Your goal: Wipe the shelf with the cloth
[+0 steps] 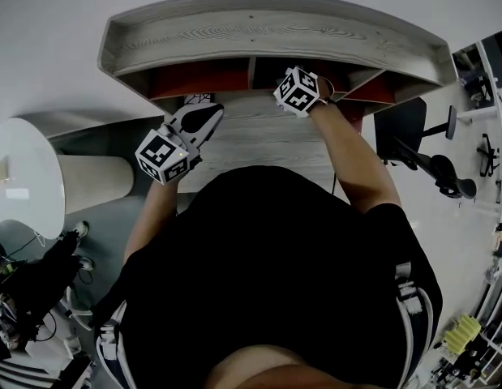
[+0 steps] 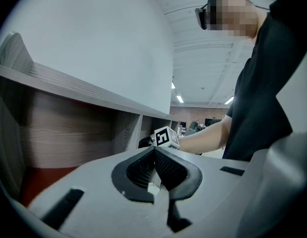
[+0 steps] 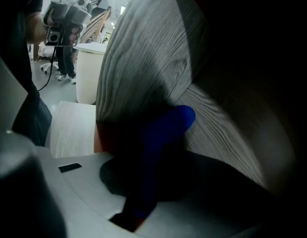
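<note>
The grey wooden shelf (image 1: pixel 267 31) has open compartments with red floors beneath its top board. My right gripper (image 1: pixel 315 96) reaches into the middle compartment, and its jaws are hidden there in the head view. In the right gripper view, that gripper (image 3: pixel 158 155) is shut on a blue cloth (image 3: pixel 180 120), which is pressed towards the wood-grain wall (image 3: pixel 143 48) in deep shadow. My left gripper (image 1: pixel 203 118) hovers in front of the left compartment. Its jaws (image 2: pixel 154 155) are shut with nothing between them. The right gripper's marker cube (image 2: pixel 165 137) shows beyond them.
A pale wooden desktop (image 1: pixel 259 140) lies under the shelf. A round white table (image 1: pixel 19 177) stands at the left. A black office chair (image 1: pixel 413 132) is at the right. Cables and gear lie on the floor at the lower left (image 1: pixel 32 290).
</note>
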A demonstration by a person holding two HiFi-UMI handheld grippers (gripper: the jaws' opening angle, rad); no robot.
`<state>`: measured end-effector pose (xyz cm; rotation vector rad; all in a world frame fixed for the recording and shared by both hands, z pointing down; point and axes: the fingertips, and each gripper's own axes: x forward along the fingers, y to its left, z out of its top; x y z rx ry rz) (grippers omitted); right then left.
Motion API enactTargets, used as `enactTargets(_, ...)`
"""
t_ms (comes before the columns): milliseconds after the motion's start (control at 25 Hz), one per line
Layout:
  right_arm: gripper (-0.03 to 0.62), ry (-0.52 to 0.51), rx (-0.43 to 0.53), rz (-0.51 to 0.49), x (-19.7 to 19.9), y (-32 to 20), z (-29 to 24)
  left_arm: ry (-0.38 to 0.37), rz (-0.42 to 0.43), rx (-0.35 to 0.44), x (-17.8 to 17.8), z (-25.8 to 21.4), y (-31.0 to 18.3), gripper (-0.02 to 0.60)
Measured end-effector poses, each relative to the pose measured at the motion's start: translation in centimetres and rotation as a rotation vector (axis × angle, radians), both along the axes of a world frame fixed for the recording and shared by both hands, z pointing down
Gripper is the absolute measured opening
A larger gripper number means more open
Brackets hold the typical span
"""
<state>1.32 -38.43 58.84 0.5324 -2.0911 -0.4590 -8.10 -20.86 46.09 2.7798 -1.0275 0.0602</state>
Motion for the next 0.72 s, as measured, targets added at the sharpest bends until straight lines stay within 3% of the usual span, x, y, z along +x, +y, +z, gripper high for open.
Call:
enactTargets(160,0.055,0.034,-0.006,0.083,2.7,-0.9,0.1,-0.002,0.027,0.002,0.3,0.0,-0.4,0.017)
enactTargets(440,0.055,0.110,-0.036,0.317,9.6,-2.8,0.0,0.006,0.086,-0.007,1.5,0.1,-0.7,0.017)
enactTargets(720,0.055,0.183,-0.030,0.470,12.9,-3.6,-0.3,0.015,0.129,-0.002,1.8,0.1,-1.4,0.017)
